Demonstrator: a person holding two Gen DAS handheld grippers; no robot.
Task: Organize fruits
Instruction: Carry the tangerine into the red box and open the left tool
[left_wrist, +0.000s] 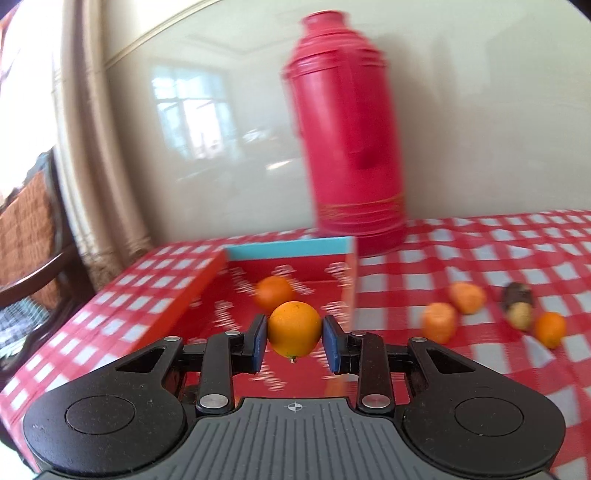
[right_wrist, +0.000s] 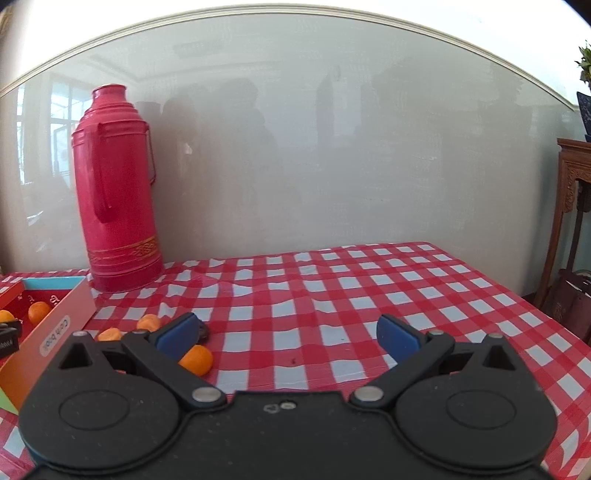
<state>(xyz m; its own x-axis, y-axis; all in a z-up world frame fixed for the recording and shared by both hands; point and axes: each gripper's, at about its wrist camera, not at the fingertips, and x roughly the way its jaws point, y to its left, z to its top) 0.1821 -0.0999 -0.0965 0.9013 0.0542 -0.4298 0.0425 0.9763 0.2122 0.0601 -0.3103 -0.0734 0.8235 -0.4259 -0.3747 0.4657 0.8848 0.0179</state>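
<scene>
Centrally, the left tongs (left_wrist: 294, 334) are closed on an orange (left_wrist: 294, 328), blue pads touching both its sides, held above the open red box (left_wrist: 207, 284) near the bench's left edge. One orange lies inside the box (left_wrist: 274, 291). The right tongs (right_wrist: 290, 332) stand wide open, holding nothing, over the checked bench (right_wrist: 332, 295). Only the left view shows a dark-tipped item (left_wrist: 519, 309) among the loose oranges (left_wrist: 439, 326); only the right view shows the thermos handle (right_wrist: 101, 170) sharply.

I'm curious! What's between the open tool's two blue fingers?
Only bare checked tablecloth lies between the right tool's fingers, in the right wrist view.
</scene>
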